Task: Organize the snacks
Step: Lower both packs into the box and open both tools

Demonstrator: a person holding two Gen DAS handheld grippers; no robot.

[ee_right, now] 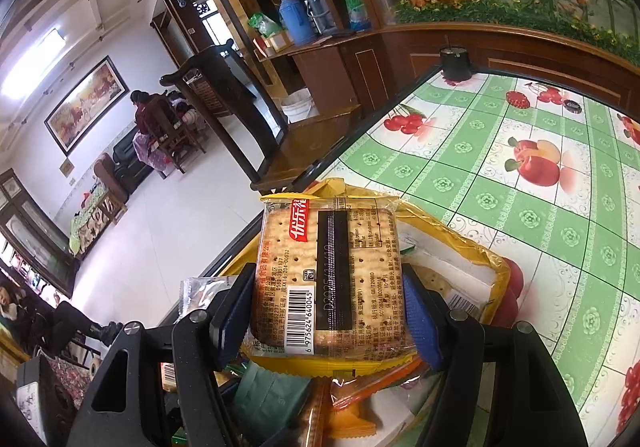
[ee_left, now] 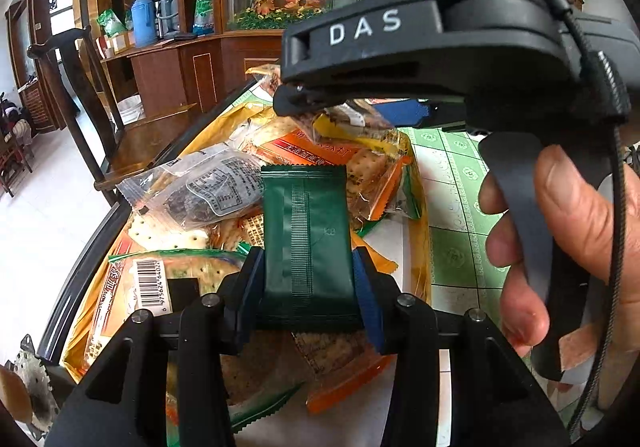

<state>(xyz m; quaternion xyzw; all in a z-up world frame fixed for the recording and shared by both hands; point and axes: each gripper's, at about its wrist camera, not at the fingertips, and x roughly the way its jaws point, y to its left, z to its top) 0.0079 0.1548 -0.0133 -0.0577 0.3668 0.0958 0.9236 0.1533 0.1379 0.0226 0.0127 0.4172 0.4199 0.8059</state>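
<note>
tablecloth (ee_right: 500,135) below; both grippers angled down, loaded.

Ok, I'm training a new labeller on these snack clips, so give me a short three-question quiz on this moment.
1. True or false: the left claw is shut on a dark green packet.
2. What does the right claw hold? A) a yellow-edged cracker pack B) a bottle C) nothing
3. Fill in: the tablecloth shows fruit on green and ____ checks.

Key: 1 true; 2 A; 3 white.
</note>
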